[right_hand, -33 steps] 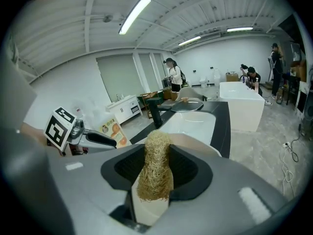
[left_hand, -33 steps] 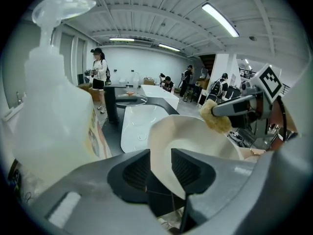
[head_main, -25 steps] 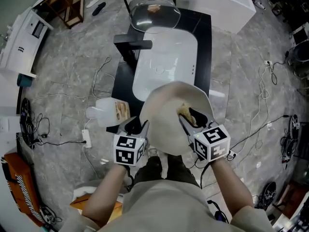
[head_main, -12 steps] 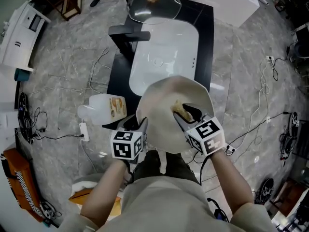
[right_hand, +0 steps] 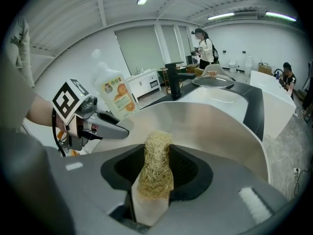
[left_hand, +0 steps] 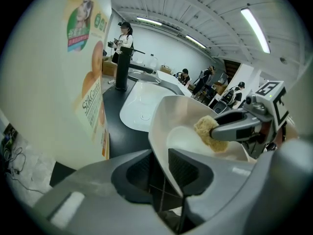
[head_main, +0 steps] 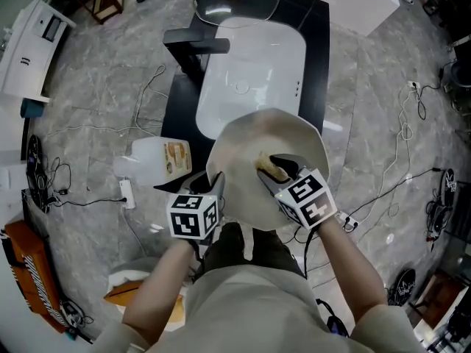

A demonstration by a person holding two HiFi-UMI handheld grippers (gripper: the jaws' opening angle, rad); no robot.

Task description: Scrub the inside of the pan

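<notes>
Left gripper [head_main: 213,187] jaws closing around pan [head_main: 250,142] rim — narrower than before — right gripper [head_main: 278,169] clamping scrubber [right_hand: 156,165].

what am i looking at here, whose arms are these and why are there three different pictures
No robot here: a person holds a pair of hand tongs in each hand. The top picture comes from a camera on the person's head, looking down. The other two come from cameras riding on each pair of tongs, looking along the jaws. Below is a black counter with a white sink, a black tap and a detergent bottle by its left edge. The right tongs are clamped on a straw-coloured scourer, pressed against the inside of the pale pan. The left tongs have the pan's rim between their jaws, which are closing but not yet pinching it.
</notes>
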